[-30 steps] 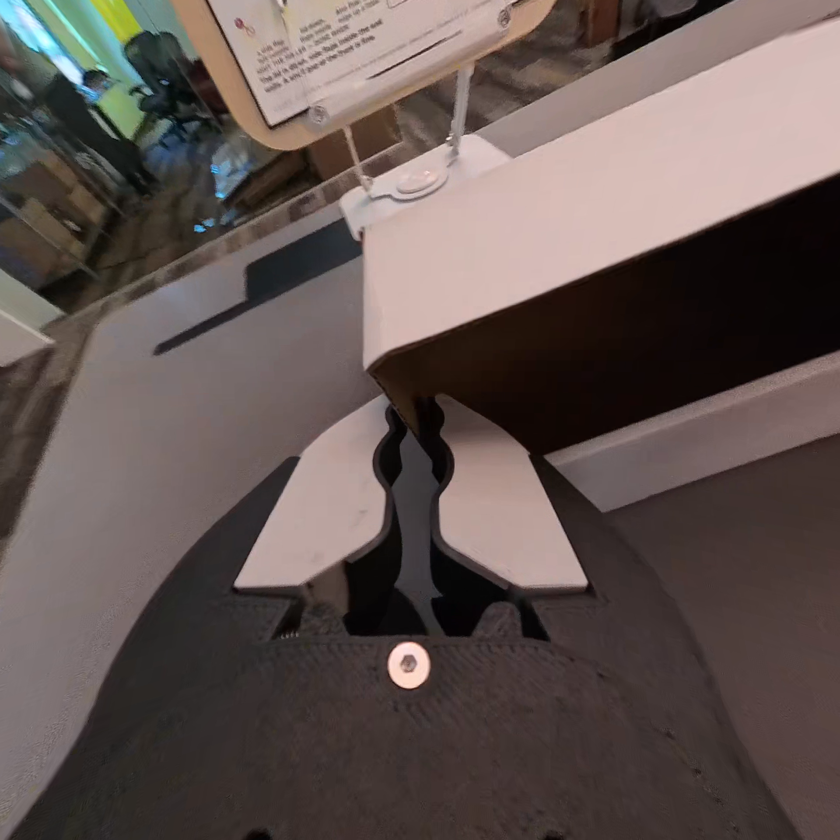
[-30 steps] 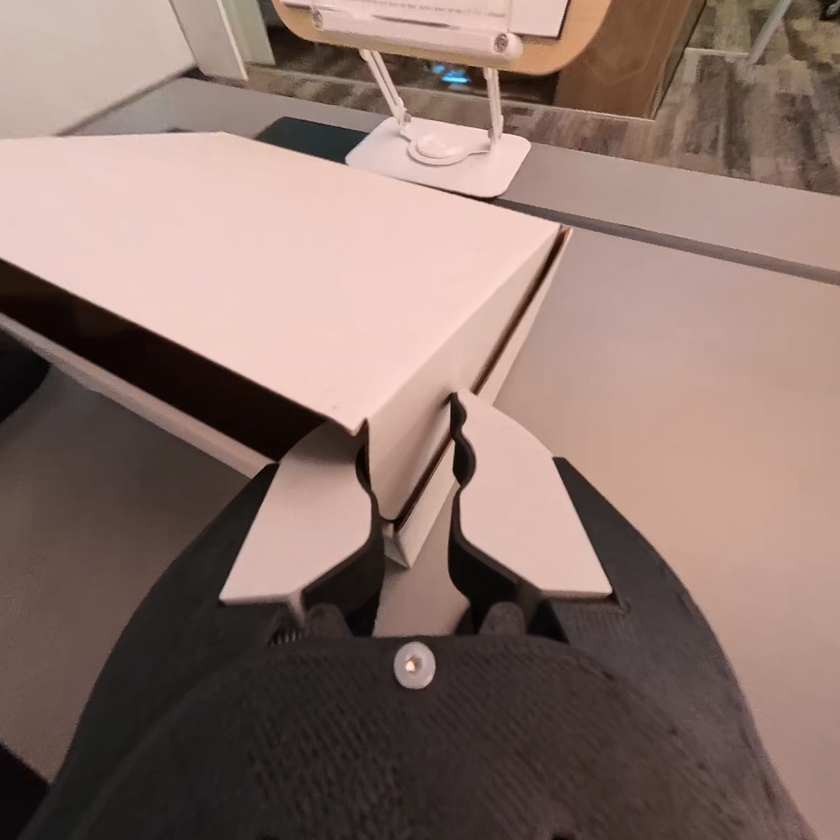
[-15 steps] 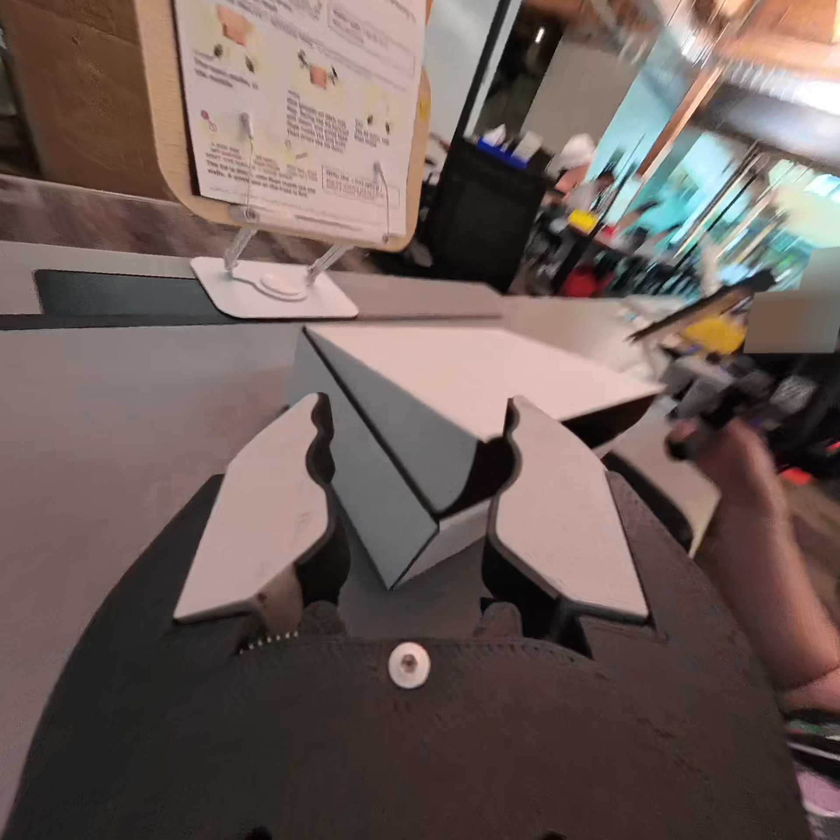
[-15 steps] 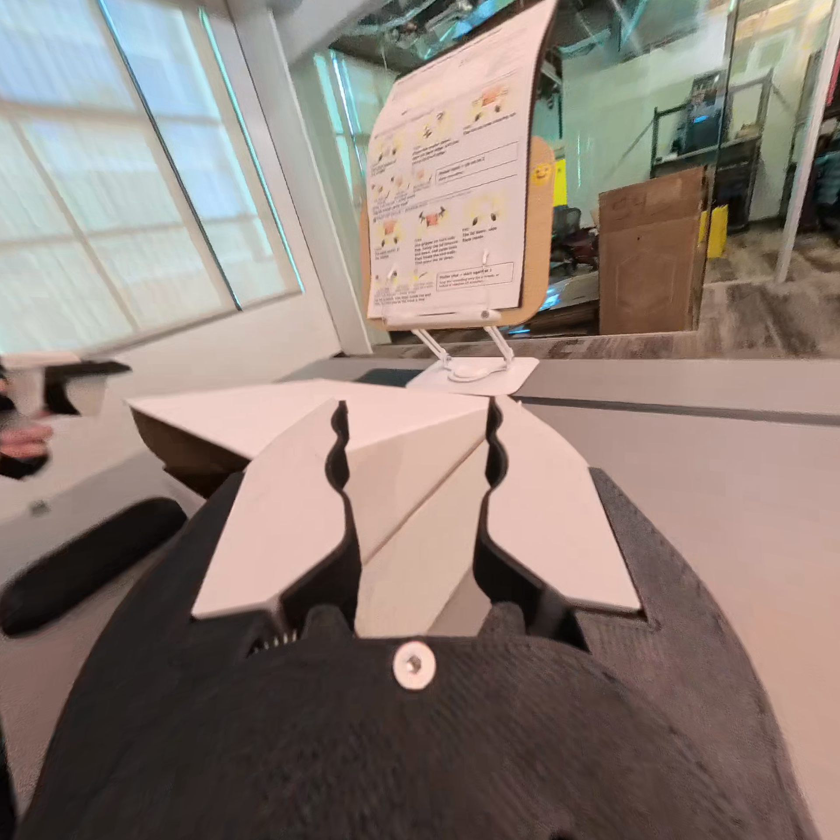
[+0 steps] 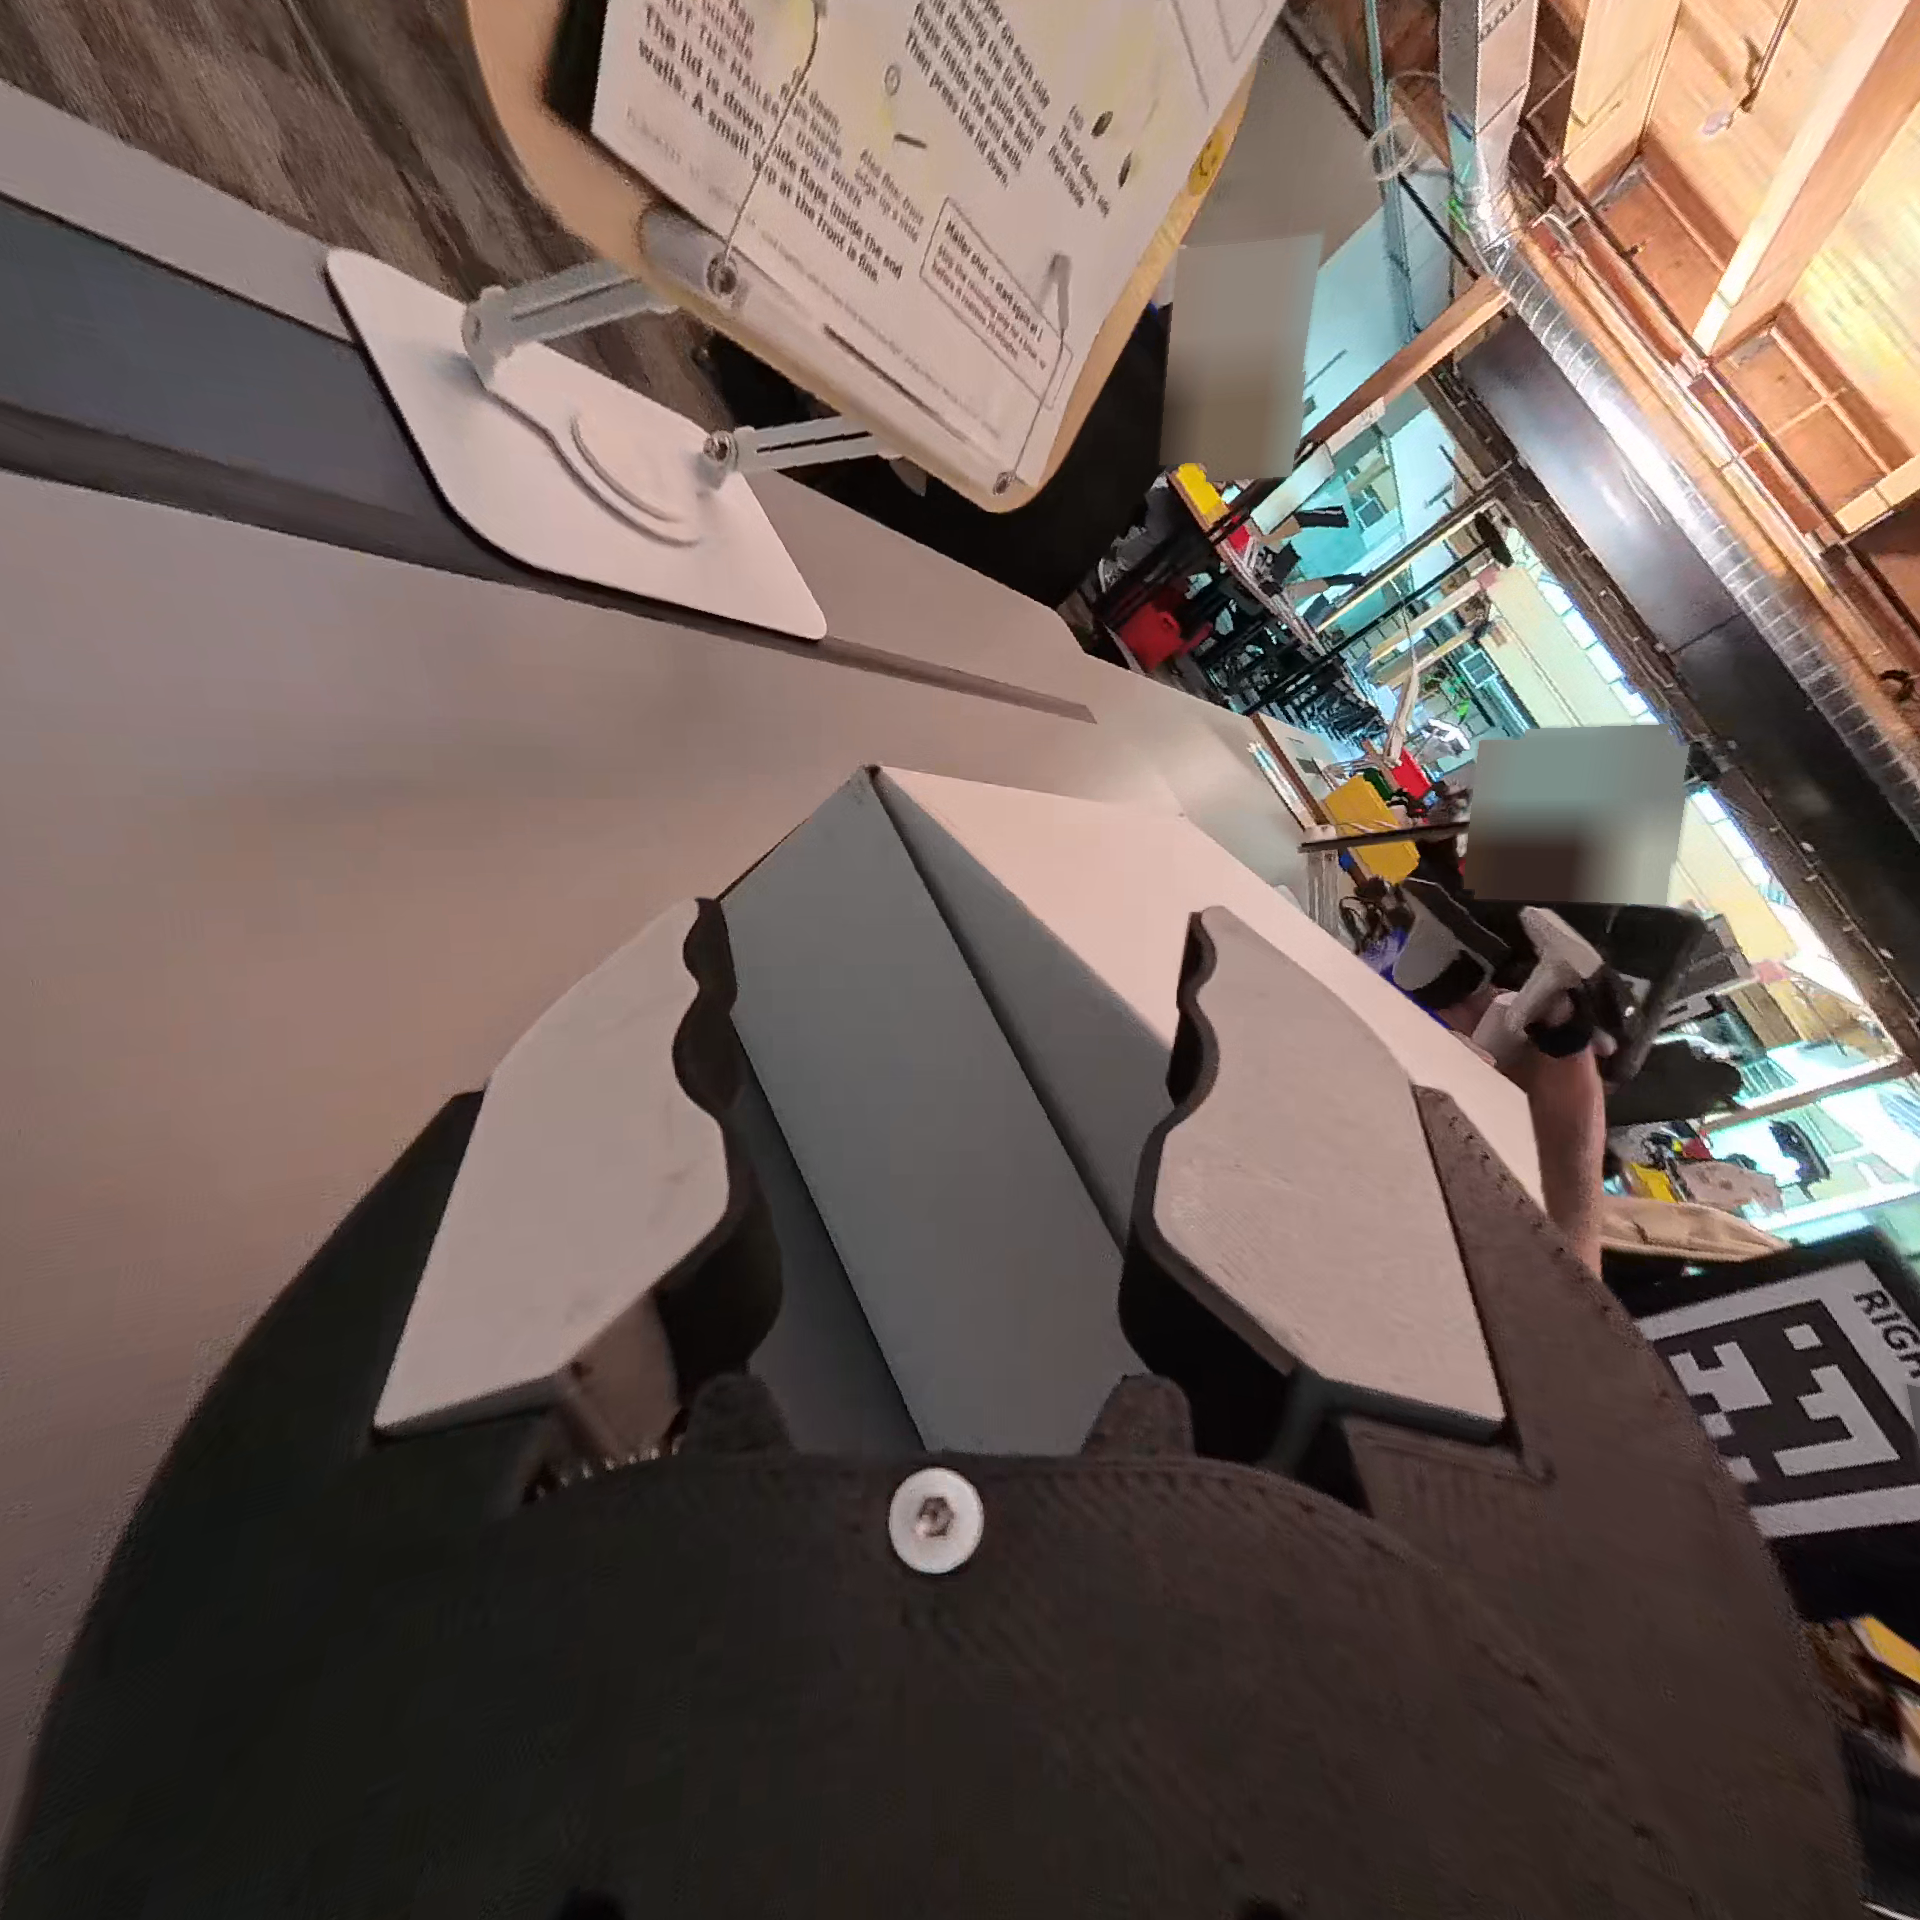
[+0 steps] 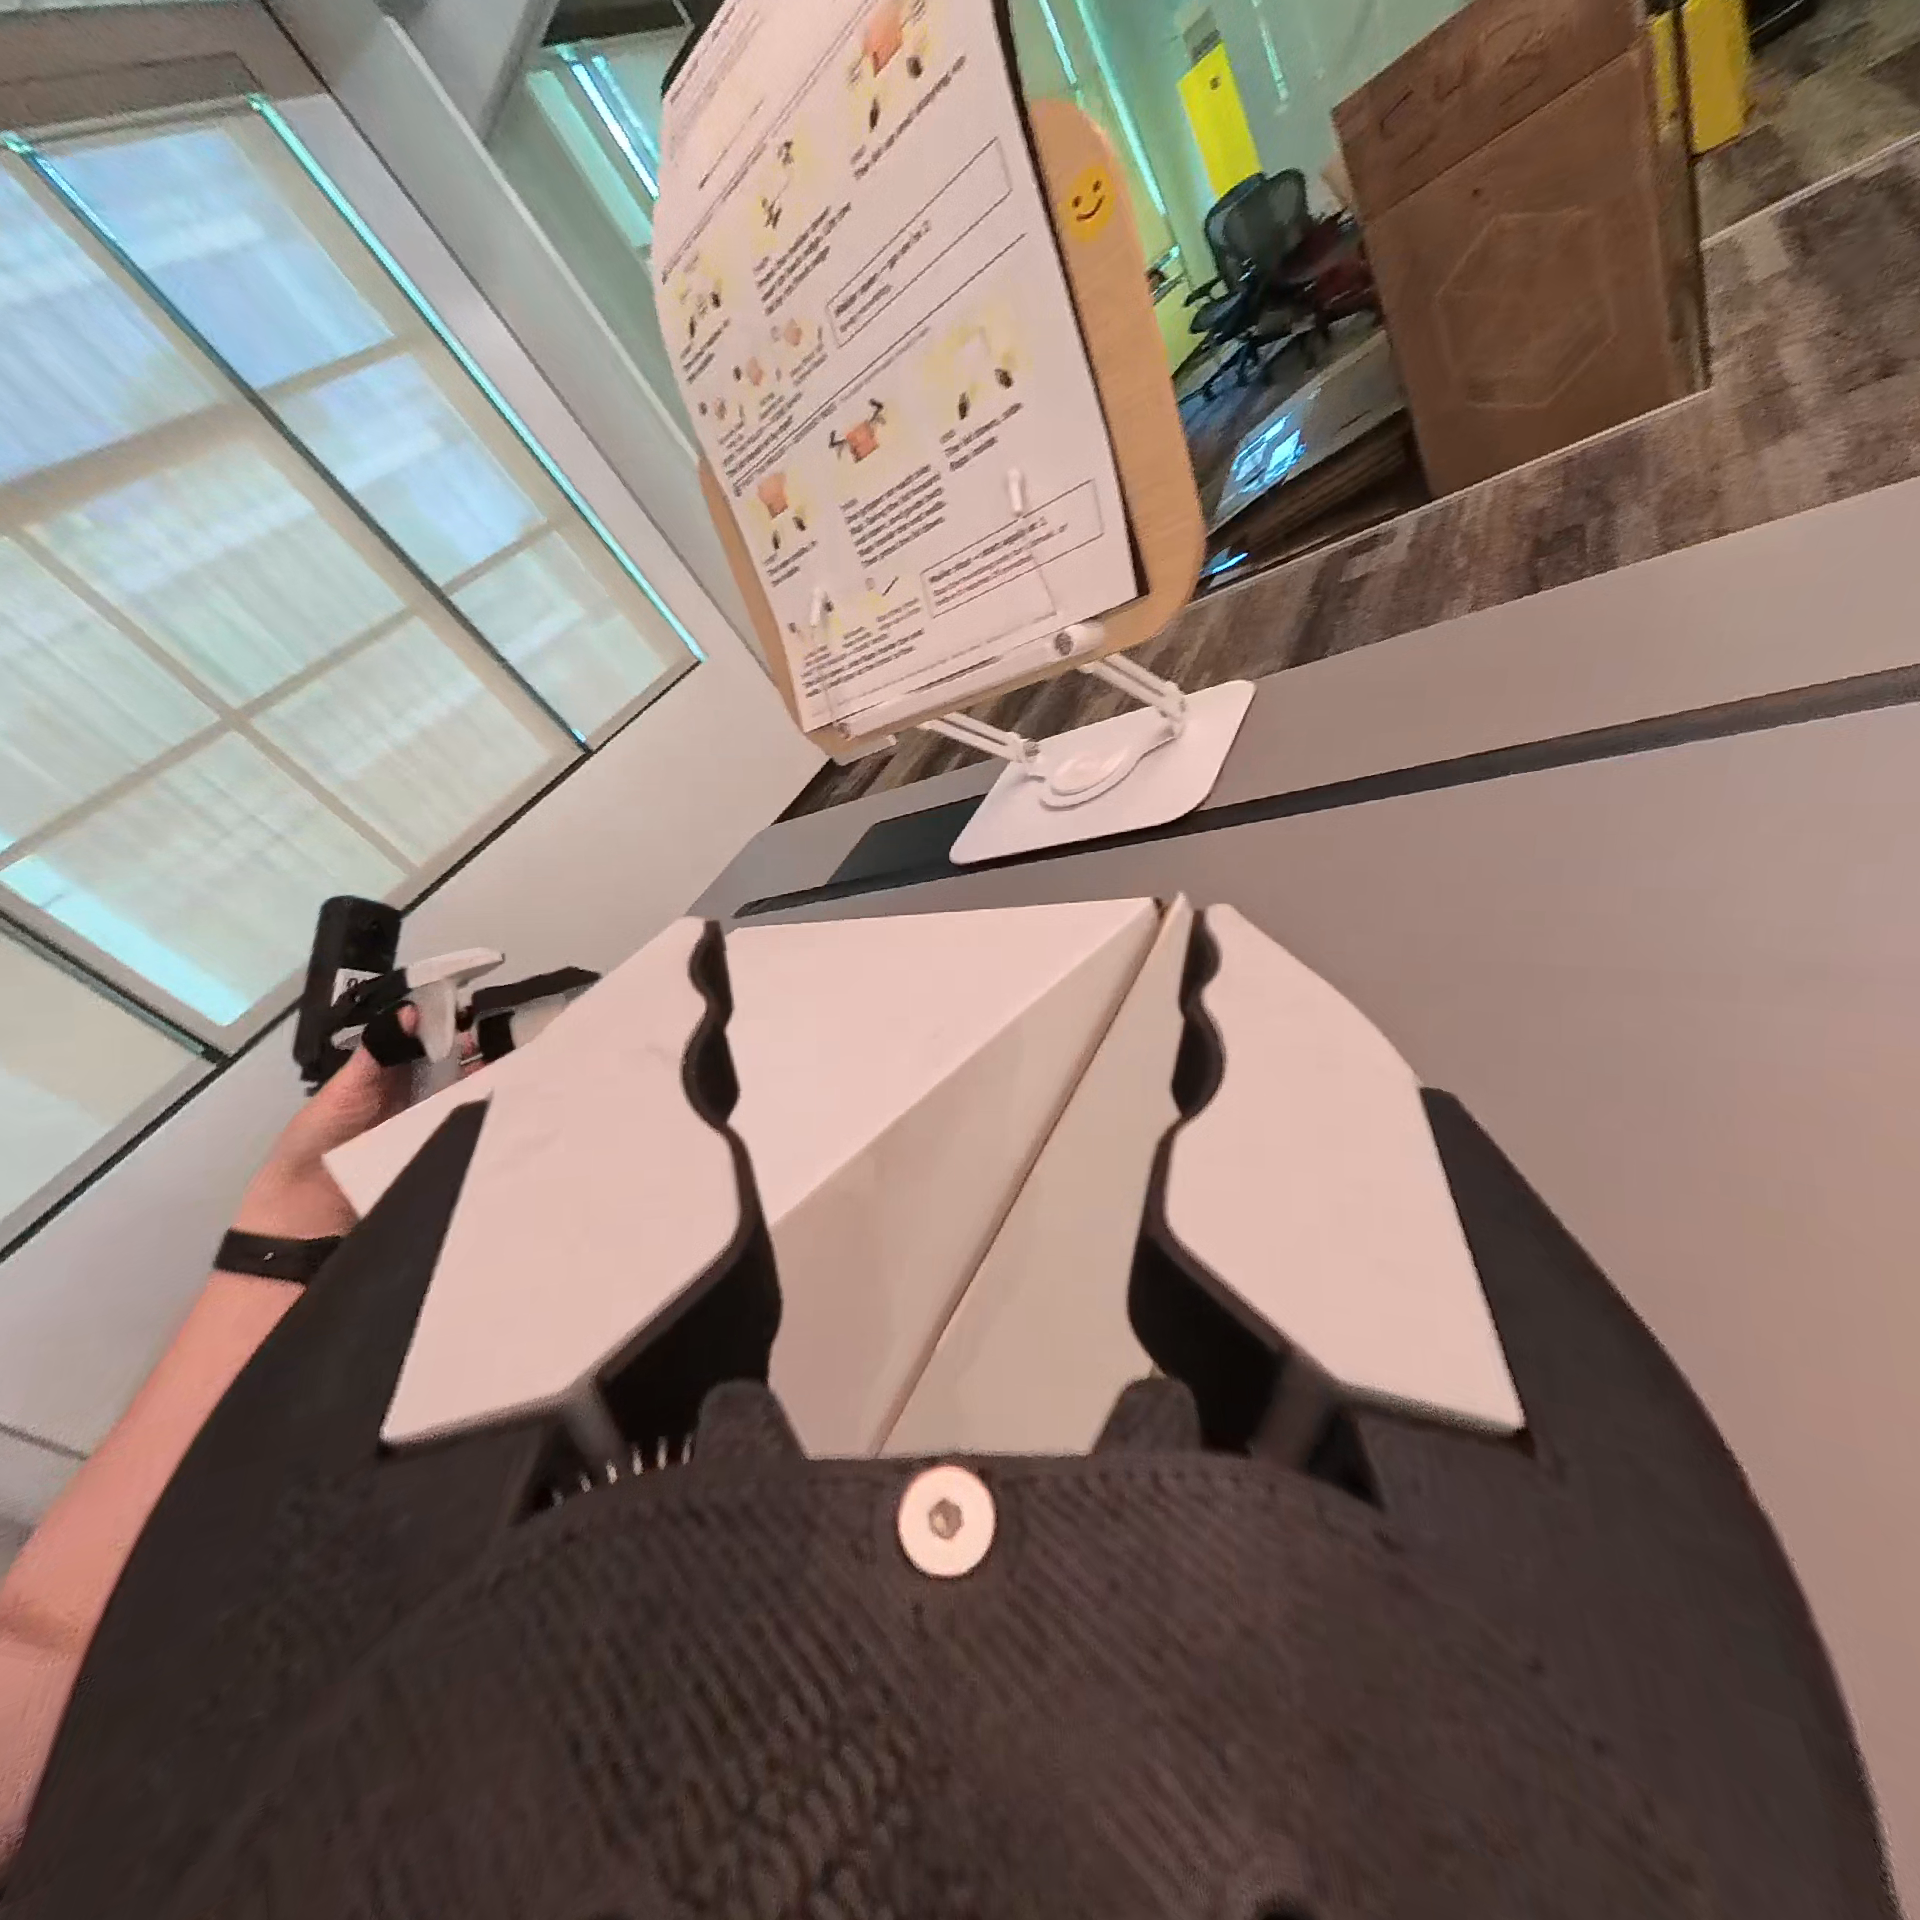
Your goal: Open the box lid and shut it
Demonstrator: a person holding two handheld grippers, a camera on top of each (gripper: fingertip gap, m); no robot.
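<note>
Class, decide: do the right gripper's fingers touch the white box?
Cannot tell. In the right wrist view, the right gripper is open astride the white box, but overlap hides any gap or contact.

A plain grey table [image 6: 1621, 1039] carried a white box [image 6: 914, 1049] near its middle, and behind it the flat white base of a document stand [image 6: 1101, 774] rested across a dark strip [image 5: 187, 416] running along the table's far side.

Matt white cardboard box [image 6: 935, 1049], smooth grey tabletop [image 6: 1558, 987], rough black printed-plastic gripper [image 5: 951, 940], paper sheet [image 6: 883, 343] on wood board [image 6: 1122, 343]
</note>
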